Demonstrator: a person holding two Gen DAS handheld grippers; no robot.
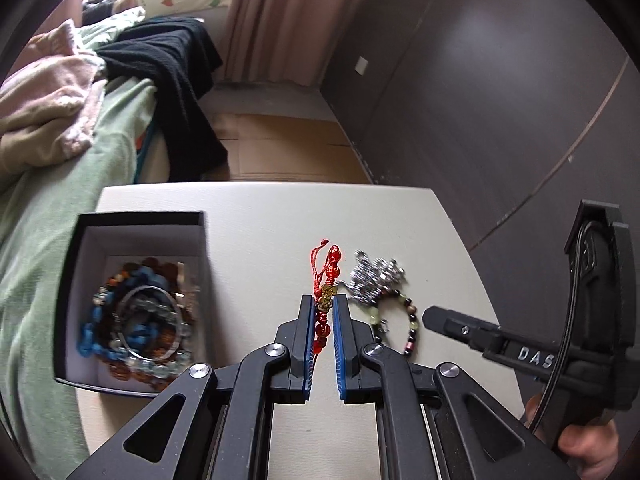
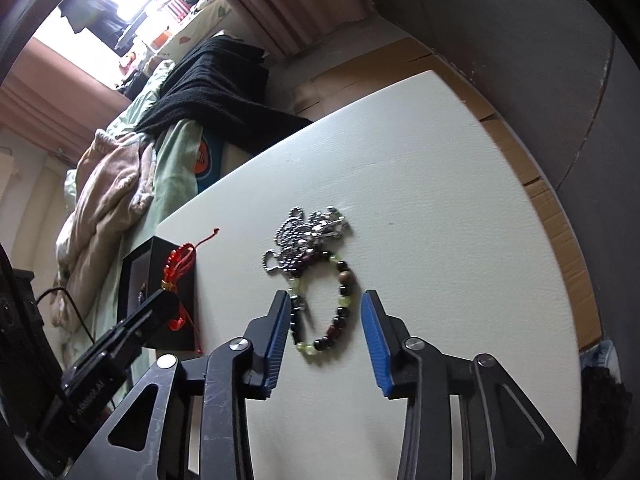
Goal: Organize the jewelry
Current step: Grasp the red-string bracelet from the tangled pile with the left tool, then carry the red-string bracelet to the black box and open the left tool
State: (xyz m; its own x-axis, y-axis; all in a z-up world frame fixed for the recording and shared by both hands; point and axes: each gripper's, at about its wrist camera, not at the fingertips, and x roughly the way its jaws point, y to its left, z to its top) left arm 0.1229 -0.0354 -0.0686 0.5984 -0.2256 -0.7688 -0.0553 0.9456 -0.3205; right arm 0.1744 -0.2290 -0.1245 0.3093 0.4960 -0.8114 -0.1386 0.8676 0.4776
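Red bracelet (image 1: pixel 325 312); box (image 1: pixel 140 220) of bracelets (image 1: pixel 136 320).

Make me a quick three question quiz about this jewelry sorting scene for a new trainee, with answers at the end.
1. True or false: the left gripper is shut on the red beaded bracelet.
2. Which item lies between the right gripper's open jaws? A. the silver chain B. the green and dark bead bracelet C. a ring
3. Fill in: the black box already holds several ____.

Key: 1 true. 2 B; the pads do not press on it. 3 bracelets, blue, amber and clear ones among them.
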